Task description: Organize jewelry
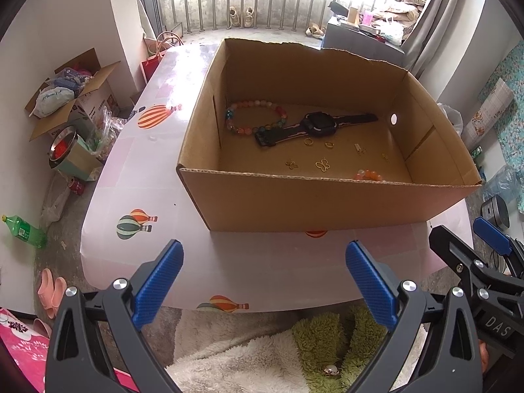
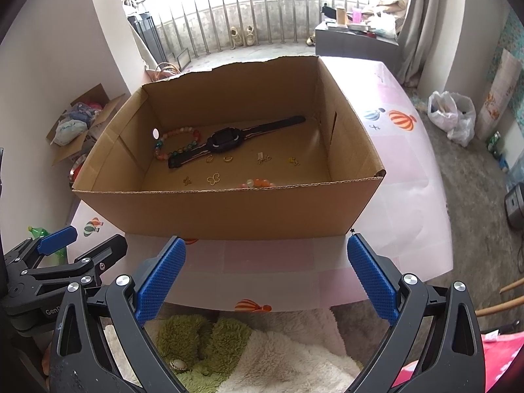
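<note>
An open cardboard box point(image 1: 294, 203) point(image 2: 229, 209) stands on the pink balloon-print table point(image 1: 137, 177) point(image 2: 406, 163). Inside lie a multicoloured bead bracelet point(image 1: 255, 118) point(image 2: 177, 145), a black watch point(image 1: 316, 125) point(image 2: 226, 140), an orange bead bracelet point(image 1: 368, 175) point(image 2: 258, 183), two gold rings point(image 1: 329, 144) point(image 2: 228, 158) and several small gold charms point(image 1: 322, 164) point(image 2: 213, 179). My left gripper point(image 1: 263, 285) is open and empty, in front of the box's near wall. My right gripper point(image 2: 267, 281) is open and empty, also before the box; it shows at the left wrist view's right edge point(image 1: 471, 252).
A fluffy white and green garment point(image 1: 262, 353) point(image 2: 235, 350) with a pearl button point(image 2: 178, 365) lies below the table edge. Floor clutter sits left: an open carton point(image 1: 72, 95), a metal bowl point(image 1: 62, 147), a green bottle point(image 1: 24, 231). Plastic bags point(image 2: 453, 114) lie right.
</note>
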`<state>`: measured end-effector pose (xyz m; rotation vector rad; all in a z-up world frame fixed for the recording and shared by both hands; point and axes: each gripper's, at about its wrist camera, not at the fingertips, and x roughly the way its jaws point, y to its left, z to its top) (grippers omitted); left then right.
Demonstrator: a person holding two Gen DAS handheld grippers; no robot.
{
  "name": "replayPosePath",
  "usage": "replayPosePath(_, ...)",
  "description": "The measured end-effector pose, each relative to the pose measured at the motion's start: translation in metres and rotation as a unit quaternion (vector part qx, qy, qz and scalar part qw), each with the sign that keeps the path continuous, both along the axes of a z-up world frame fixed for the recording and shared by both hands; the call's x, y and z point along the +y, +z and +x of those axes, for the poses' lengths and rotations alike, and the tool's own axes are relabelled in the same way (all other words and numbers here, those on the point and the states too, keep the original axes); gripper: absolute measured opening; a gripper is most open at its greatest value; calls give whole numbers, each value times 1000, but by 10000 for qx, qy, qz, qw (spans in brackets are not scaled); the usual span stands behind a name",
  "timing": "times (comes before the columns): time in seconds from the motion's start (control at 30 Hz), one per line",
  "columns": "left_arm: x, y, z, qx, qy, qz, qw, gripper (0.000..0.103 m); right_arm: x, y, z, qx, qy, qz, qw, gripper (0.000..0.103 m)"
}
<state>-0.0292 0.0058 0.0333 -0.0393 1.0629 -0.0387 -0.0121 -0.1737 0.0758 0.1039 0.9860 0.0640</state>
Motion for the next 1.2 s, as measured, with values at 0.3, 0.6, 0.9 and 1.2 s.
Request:
replayPosePath(0.3, 0, 0, 1, 17, 7, 19, 10000, 97, -1, -4, 3, 100, -6, 39, 9999, 95)
replayPosePath(0.6, 1, 0, 1, 29, 16, 15, 10000, 97, -1, -6, 5, 137, 9, 75, 9999, 95)
replayPosePath(0.9, 3, 1, 1, 5, 30, 11, 10000, 97, -1, -5, 6, 114, 34, 57, 9999, 95)
replayPosePath(1.2, 3, 1, 0, 0, 34, 5, 10000, 97, -2, -4, 5, 127, 2, 39, 9999, 95)
